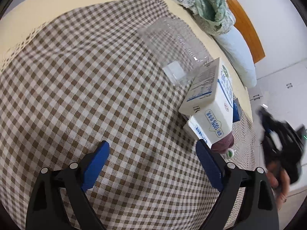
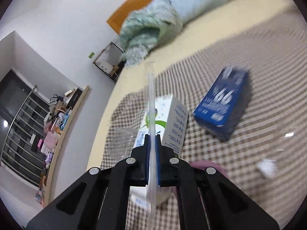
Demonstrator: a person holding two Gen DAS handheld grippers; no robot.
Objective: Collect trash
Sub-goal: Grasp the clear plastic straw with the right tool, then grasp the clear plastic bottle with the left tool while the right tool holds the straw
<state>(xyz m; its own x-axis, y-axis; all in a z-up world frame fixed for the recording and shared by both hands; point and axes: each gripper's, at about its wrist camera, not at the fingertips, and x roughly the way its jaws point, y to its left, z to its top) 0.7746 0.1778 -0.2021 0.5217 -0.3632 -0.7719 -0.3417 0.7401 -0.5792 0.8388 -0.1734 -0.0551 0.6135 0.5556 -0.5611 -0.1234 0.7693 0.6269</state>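
I take the white milk carton (image 1: 211, 103) as my landmark: it lies on its side on the brown-and-white checked cloth (image 1: 86, 95) spread over the bed, its printed faces turned up. Against its far end lies a clear plastic container (image 1: 172, 44), flat on the cloth, and in the right wrist view a thin clear plastic edge (image 2: 151, 103) runs straight up from my right gripper (image 2: 152, 143), whose blue pads are pinched tight on it, with the carton (image 2: 172, 118) just behind. A blue carton (image 2: 220, 105) lies on the cloth beside the white one, apart from it, and a small white scrap (image 2: 267, 167) sits nearer me. A purple object (image 1: 223, 143) pokes out from under the carton's near end, with a small green-and-white cap (image 1: 230, 152) just beside it. My left gripper (image 1: 153, 149) hangs over bare cloth on the near side of the carton, its jaws spread wide with nothing between them; its right finger stands close to the carton's corner. Beyond the container, a crumpled green blanket (image 1: 203, 5) and a pale pillow (image 1: 238, 53) lie against the wooden headboard (image 1: 247, 25).
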